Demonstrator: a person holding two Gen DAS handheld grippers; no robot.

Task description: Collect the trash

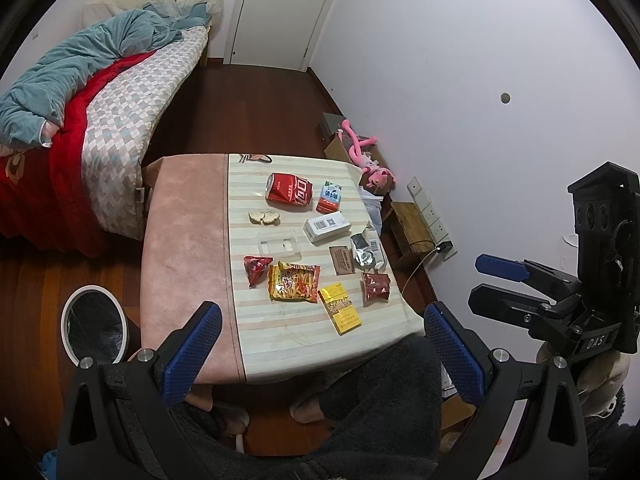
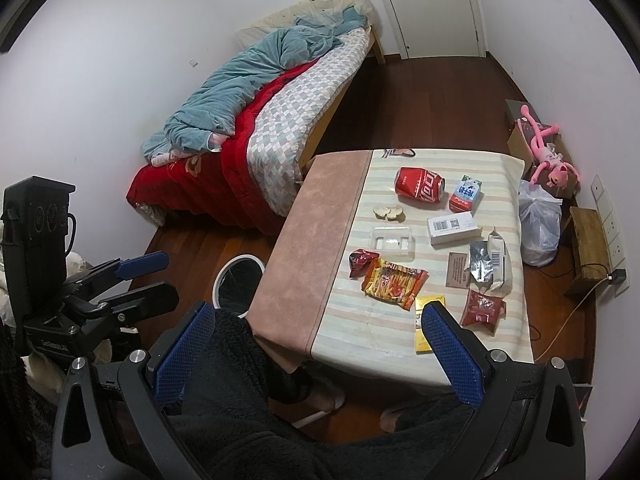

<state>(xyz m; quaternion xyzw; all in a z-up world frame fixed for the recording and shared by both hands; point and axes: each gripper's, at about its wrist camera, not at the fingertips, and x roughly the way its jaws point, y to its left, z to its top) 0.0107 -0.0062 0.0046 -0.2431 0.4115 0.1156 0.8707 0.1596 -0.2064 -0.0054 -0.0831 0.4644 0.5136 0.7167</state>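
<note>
Trash lies on the striped table (image 1: 280, 340) (image 2: 360, 344): a crushed red can (image 1: 289, 193) (image 2: 419, 185), a yellow snack bag (image 1: 294, 282) (image 2: 394, 283), a small red wrapper (image 1: 256, 269) (image 2: 360, 261), a yellow box (image 1: 340, 308) (image 2: 424, 332), a white box (image 1: 327, 226) (image 2: 453, 227), a silver foil wrapper (image 1: 366, 252) (image 2: 486, 262), a clear plastic tray (image 1: 279, 245) (image 2: 391, 239). A white bin (image 1: 94, 328) (image 2: 238, 280) stands on the floor left of the table. My left gripper (image 1: 320, 344) is open and empty above the table's near edge. My right gripper (image 2: 316, 344) is open and empty.
A bed (image 1: 120, 112) (image 2: 288, 120) stands at the far left. A pink plush toy (image 1: 366, 156) (image 2: 544, 152), cardboard boxes, a plastic bag (image 2: 540, 224) and a wooden stool (image 1: 410, 224) (image 2: 586, 248) crowd the right wall. The person's legs are below the table's near edge.
</note>
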